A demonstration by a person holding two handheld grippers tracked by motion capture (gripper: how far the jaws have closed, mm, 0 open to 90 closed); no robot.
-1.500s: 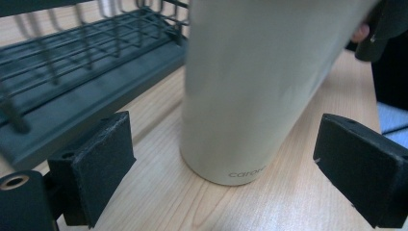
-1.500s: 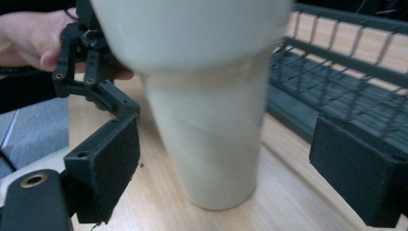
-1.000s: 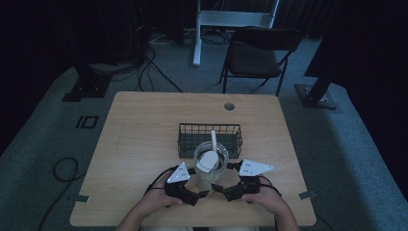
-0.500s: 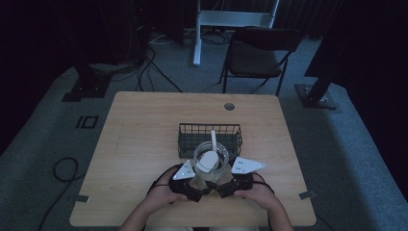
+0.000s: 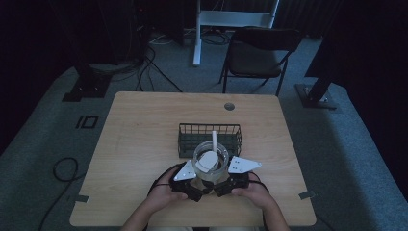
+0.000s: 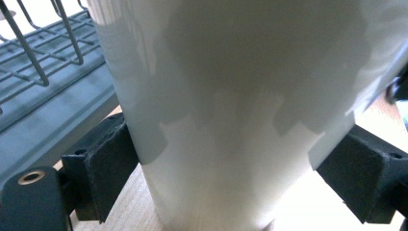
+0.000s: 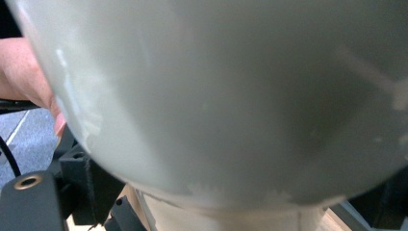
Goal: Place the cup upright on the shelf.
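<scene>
A whitish translucent cup stands near the table's front edge, with a white spoon-like piece in it whose handle points toward the basket. My left gripper comes at it from the front left. In the left gripper view its pads press both sides of the cup, so my left gripper is shut on it. My right gripper comes from the front right. In the right gripper view the cup's wide body hides my right gripper, whose jaws flank the narrow base.
A black wire basket stands just behind the cup and shows at the left as the basket. The wooden table has a round cable hole at the back. A folding chair stands beyond the far edge.
Both grippers have moved inward and forward to the cup from either side. The cup and the basket have stayed where they were.
</scene>
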